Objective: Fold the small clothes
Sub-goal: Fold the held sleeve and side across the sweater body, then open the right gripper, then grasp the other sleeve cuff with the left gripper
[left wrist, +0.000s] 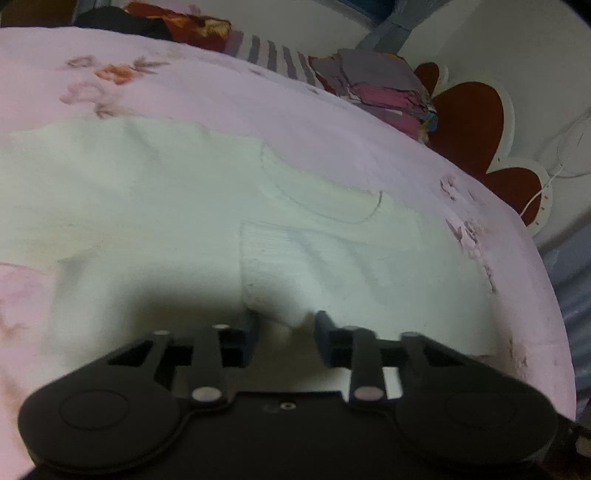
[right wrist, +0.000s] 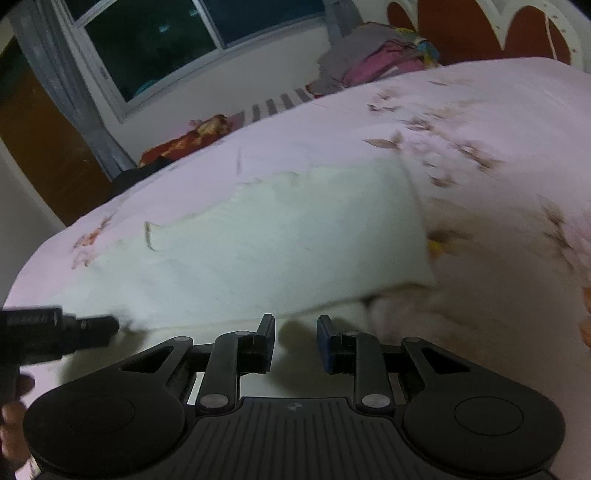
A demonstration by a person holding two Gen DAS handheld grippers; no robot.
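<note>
A white knit garment (left wrist: 184, 206) lies spread on the pink floral bedsheet (left wrist: 229, 92). Its neckline (left wrist: 332, 206) faces right, and a ribbed sleeve cuff (left wrist: 266, 254) is folded in over the body. My left gripper (left wrist: 288, 328) is low over the garment's near part, its jaws a narrow gap apart, with shadowed cloth between them that no pad visibly presses. In the right wrist view the same garment (right wrist: 277, 240) stretches across the sheet. My right gripper (right wrist: 295, 332) hovers at its near hem, jaws narrowly apart with nothing pinched. The left gripper (right wrist: 107, 326) touches the hem at the left.
A pile of grey and pink clothes (left wrist: 388, 85), a striped cloth (left wrist: 277, 55) and a red patterned cloth (left wrist: 177, 22) sit along the bed's far edge. A red-and-white heart headboard (left wrist: 469, 122) stands at the right. A window (right wrist: 166, 37) and a hand (right wrist: 14, 406) show.
</note>
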